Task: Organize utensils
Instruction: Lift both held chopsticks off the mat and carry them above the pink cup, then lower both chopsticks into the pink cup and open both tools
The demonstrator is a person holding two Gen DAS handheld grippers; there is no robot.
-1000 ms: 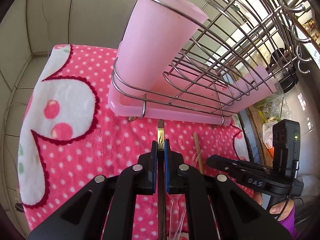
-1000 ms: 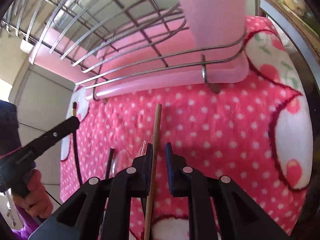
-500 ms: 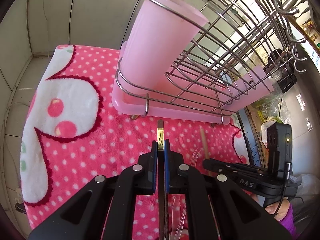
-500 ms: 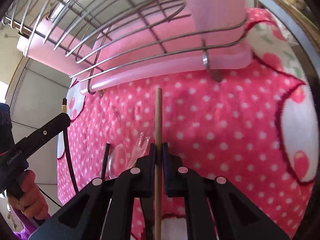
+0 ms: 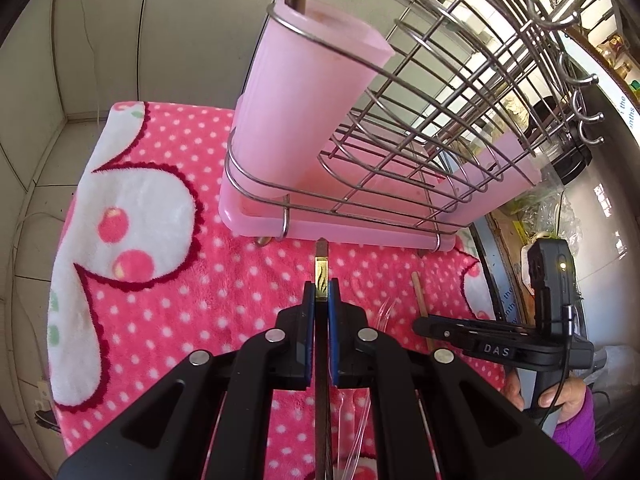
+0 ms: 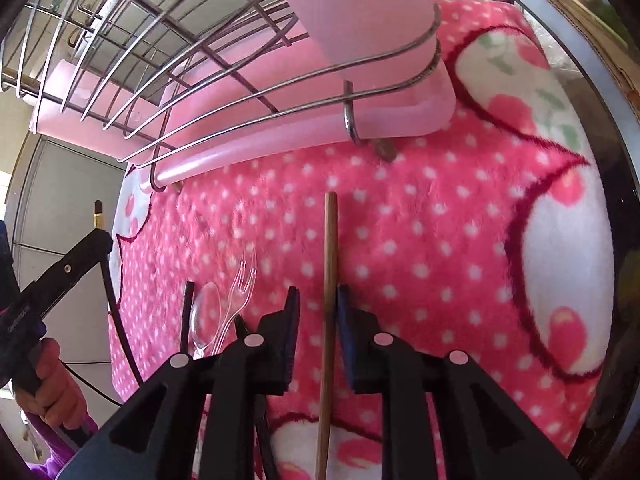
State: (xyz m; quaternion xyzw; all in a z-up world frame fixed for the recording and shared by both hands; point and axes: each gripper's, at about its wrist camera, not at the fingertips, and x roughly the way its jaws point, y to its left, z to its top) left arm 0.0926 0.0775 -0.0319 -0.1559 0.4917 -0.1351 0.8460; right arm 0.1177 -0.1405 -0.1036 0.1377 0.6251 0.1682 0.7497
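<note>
My right gripper [image 6: 318, 304] just popped open, so the brown wooden chopstick [image 6: 329, 280] lies loose between its jaws on the pink polka-dot blanket [image 6: 420, 240]. Regrab needed. My left gripper [image 5: 321, 300] clamps the dark gold-tipped chopstick [image 5: 321, 276].

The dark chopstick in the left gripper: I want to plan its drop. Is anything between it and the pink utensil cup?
Nothing visible blocks it. The dark chopstick, clamped in the left gripper, faces bare towel and the rack's pink tray; the pink utensil cup stands above, its mouth mostly free beside one stick.
</note>
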